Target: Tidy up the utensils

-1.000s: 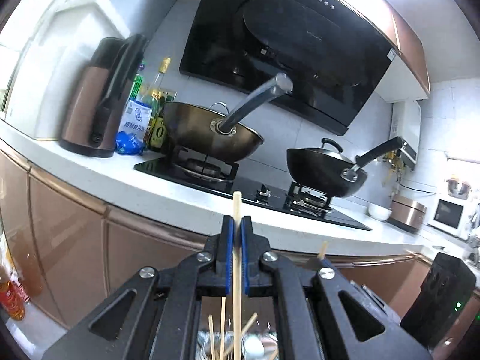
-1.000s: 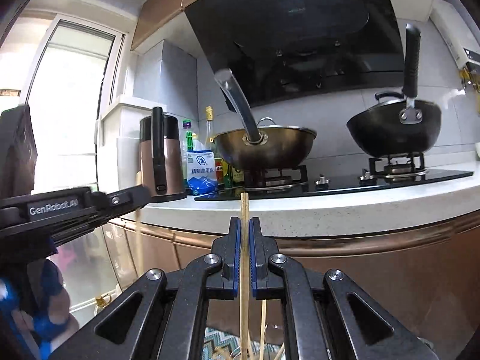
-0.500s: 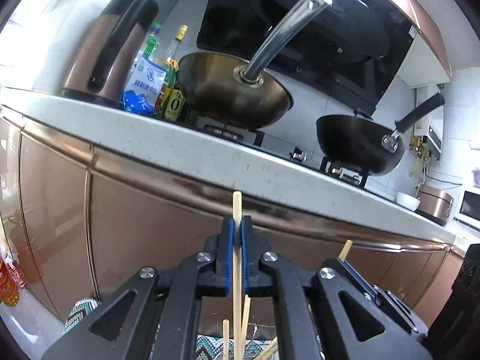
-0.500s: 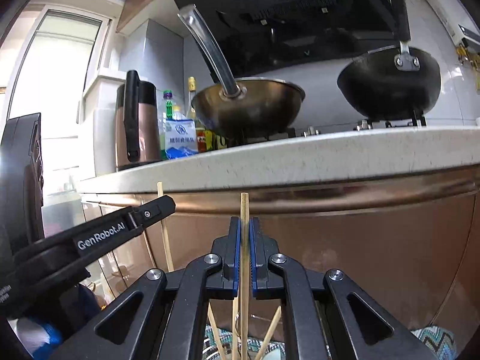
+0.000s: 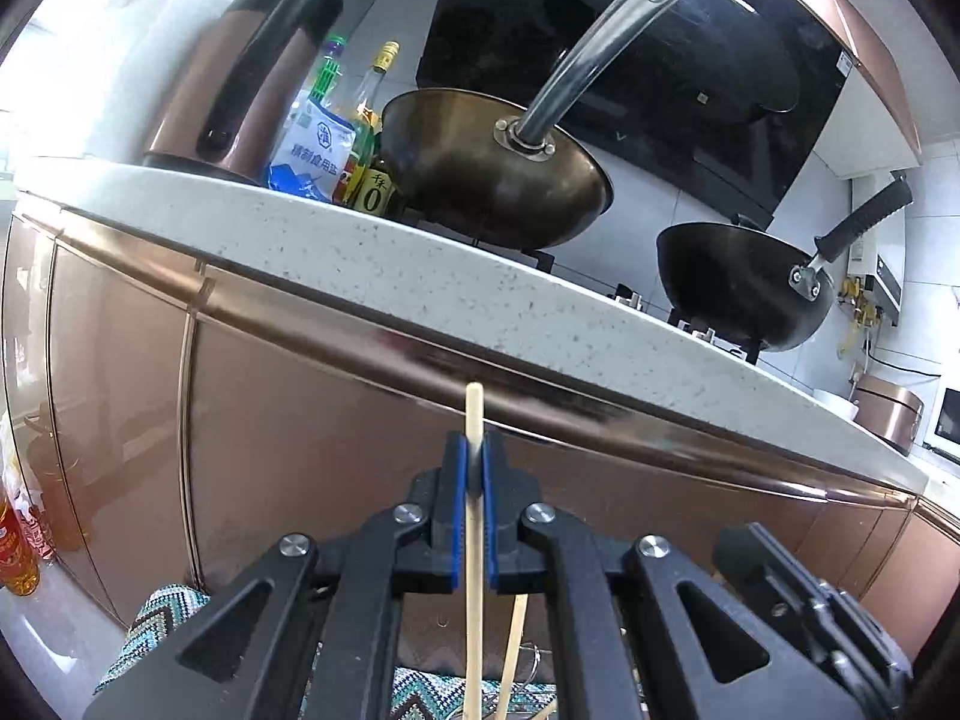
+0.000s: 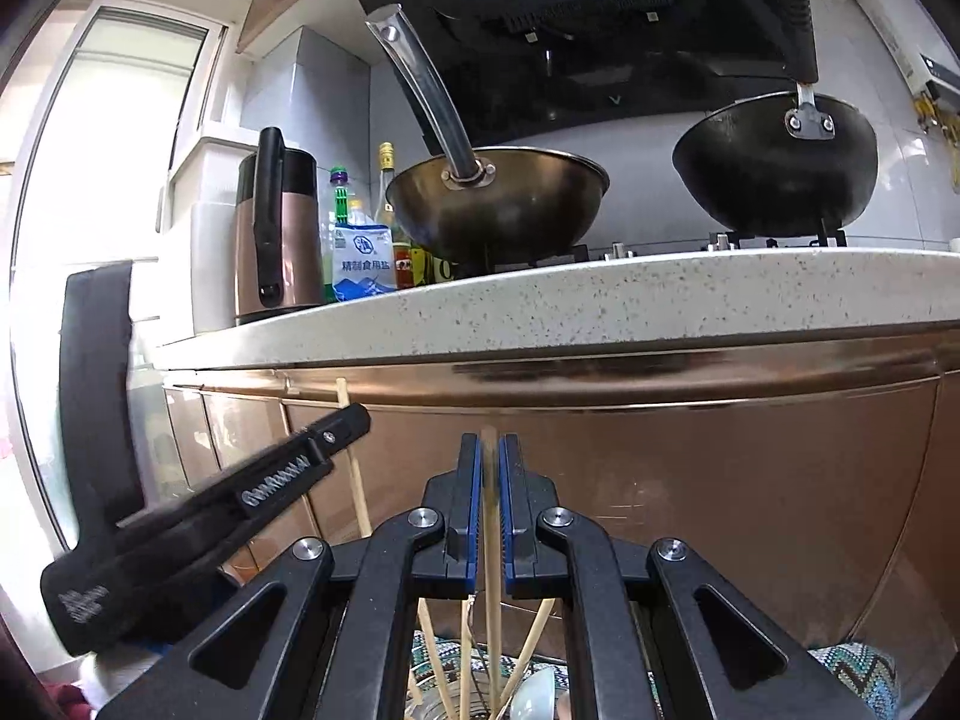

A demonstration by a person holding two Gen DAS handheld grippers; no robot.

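Observation:
My left gripper (image 5: pixel 473 450) is shut on a wooden chopstick (image 5: pixel 473 414) that stands upright between its blue pads. My right gripper (image 6: pixel 489 450) has its jaws slightly parted around another upright chopstick (image 6: pixel 490 540), which looks blurred and sits lower between the pads. Below both grippers several more chopsticks (image 6: pixel 528 642) and a white spoon (image 6: pixel 534 693) stand in a wire utensil holder (image 6: pixel 456 702). The left gripper (image 6: pixel 345 420) with its chopstick also shows in the right wrist view, to the left.
A speckled white countertop (image 5: pixel 480 294) runs above bronze cabinet doors (image 5: pixel 300 420). On it stand a bronze wok (image 5: pixel 498 168), a black wok (image 5: pixel 744 294), a kettle (image 5: pixel 240 78), bottles and a salt bag (image 5: pixel 312 156). A patterned mat (image 5: pixel 156 618) lies below.
Both grippers have dropped lower in front of the cabinet. The right jaws have opened slightly and its chopstick has slid down between the pads. The left still grips its chopstick.

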